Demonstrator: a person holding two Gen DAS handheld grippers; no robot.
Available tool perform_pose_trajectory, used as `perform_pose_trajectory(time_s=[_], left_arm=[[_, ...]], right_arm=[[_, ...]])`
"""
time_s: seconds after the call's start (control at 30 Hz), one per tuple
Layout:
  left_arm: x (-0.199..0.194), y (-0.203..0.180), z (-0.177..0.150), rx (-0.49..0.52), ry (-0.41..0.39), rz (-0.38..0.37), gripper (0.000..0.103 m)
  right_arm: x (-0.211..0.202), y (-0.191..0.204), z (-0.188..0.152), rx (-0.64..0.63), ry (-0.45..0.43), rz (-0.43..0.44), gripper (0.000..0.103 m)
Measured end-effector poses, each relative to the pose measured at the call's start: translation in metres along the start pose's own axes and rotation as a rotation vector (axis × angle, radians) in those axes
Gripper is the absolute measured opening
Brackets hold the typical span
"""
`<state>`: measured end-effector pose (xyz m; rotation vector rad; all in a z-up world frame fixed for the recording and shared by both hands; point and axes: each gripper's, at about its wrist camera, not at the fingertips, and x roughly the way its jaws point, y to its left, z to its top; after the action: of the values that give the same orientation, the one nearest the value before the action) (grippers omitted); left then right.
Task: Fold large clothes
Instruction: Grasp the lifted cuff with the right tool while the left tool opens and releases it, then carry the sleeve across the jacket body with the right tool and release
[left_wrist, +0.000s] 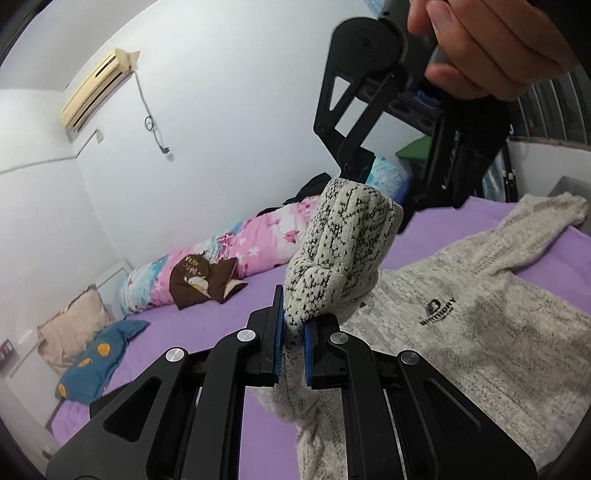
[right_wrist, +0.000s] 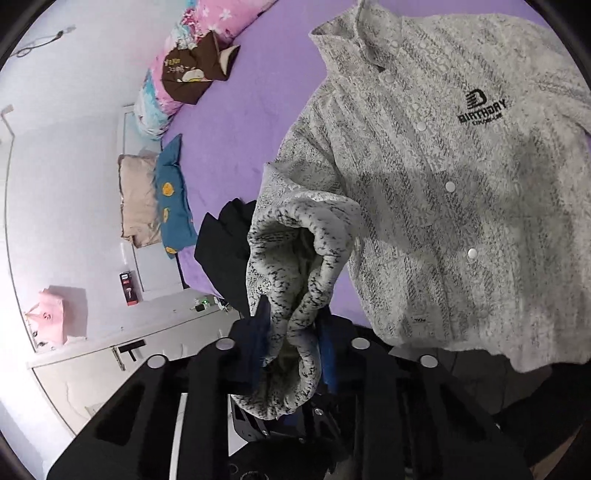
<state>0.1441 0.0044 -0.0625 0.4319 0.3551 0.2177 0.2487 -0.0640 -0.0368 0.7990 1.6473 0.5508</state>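
Currently both of my grippers are clamped on the same sleeve of the grey knit jacket (right_wrist: 436, 177). Left gripper (left_wrist: 293, 343): blue pads pinched tight on a bunched fold of sleeve (left_wrist: 343, 254), which stands up above the jaws in a lump. Right gripper (right_wrist: 293, 343): jaws nearly closed on the cuff (right_wrist: 295, 266), whose open mouth gapes toward the camera. No earlier picture to compare.

Where the jacket is: body spread face-up on the purple bedsheet (right_wrist: 236, 122), snap front closed, black chest logo (right_wrist: 480, 109) showing, collar toward the far side of the bed. Only the one sleeve is lifted clear of the sheet.

Risks, as I judge them:
- Right grip looks to be on the rolled cuff edge only; thick knit could slide out when I pull across the body.
- Both grippers sit close on one sleeve, so the slack between them may twist and the sleeve would land crumpled, not flat.
- Hem nearest me appears to hang over the bed edge; dragging the sleeve could pull the whole body off square.

View differences:
- Left wrist view shows my right hand (left_wrist: 491, 48) on its gripper handle, the far sleeve (left_wrist: 546, 218) lying out across the sheet, and a wall air conditioner (left_wrist: 98, 88). It does not show the snaps.
- Right wrist view shows the snap row, collar, near hem, a dark garment (right_wrist: 225, 251) beside the bed edge, and floor clutter below. Far sleeve is out of frame there.
- Both views show the floral bolster (left_wrist: 236, 243) and blue pillow (left_wrist: 98, 365) along the wall.
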Motion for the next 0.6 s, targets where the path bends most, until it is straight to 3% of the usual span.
perform_pose_trajectory(time_s=[0.17,0.23,0.3,0.33,0.47,0.6], left_arm=[[0.003,-0.02,0.002,0.056,0.007,-0.028,0.016],[0.003,-0.025,0.002,0.056,0.007,-0.05,0.026],[0.002,-0.029,0.001,0.053,0.0,-0.069,0.045],[0.001,-0.031,0.0,0.055,-0.002,-0.08,0.047],[0.005,-0.036,-0.008,0.067,0.022,-0.102,0.049],[0.024,-0.025,-0.023,0.01,0.102,-0.118,0.049]], right_arm=[[-0.02,-0.005,0.003,-0.057,-0.058,0.033,0.017],[-0.029,-0.008,0.006,-0.078,-0.089,0.045,0.017],[-0.04,-0.009,0.01,-0.099,-0.132,0.052,0.016],[-0.048,-0.011,0.015,-0.107,-0.158,0.06,0.016],[-0.073,-0.017,0.033,-0.161,-0.227,0.049,0.016],[-0.084,-0.045,0.044,-0.169,-0.253,0.027,0.016]])
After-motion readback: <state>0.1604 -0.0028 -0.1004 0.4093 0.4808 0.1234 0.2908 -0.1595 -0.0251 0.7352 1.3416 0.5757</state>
